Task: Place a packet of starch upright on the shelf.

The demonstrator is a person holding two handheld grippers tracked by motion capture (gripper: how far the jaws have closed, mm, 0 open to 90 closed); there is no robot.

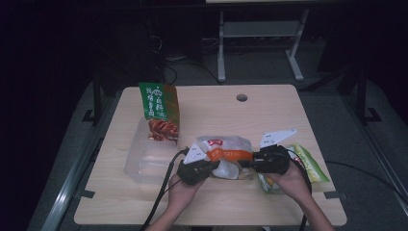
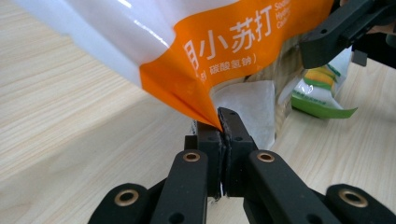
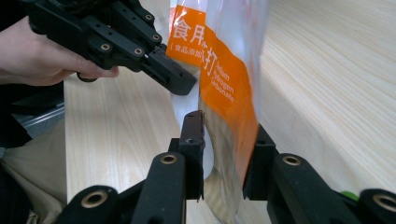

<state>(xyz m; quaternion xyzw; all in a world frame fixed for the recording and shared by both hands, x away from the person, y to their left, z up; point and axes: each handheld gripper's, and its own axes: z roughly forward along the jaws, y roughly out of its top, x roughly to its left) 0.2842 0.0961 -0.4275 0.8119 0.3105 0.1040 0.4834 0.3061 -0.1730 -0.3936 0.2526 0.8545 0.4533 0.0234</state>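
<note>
We hold the orange-and-white bag between both grippers above the table.
Left gripper jaws pinch its corner; right gripper jaws stand apart around its edge.

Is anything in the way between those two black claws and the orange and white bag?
Nothing visible. The left gripper is already shut on a corner of the orange and white bag. The right gripper has the bag's other side between its jaws, which stand apart with a gap at one pad. Only bare table lies below.

green snack bag standing in clear bin.
</note>
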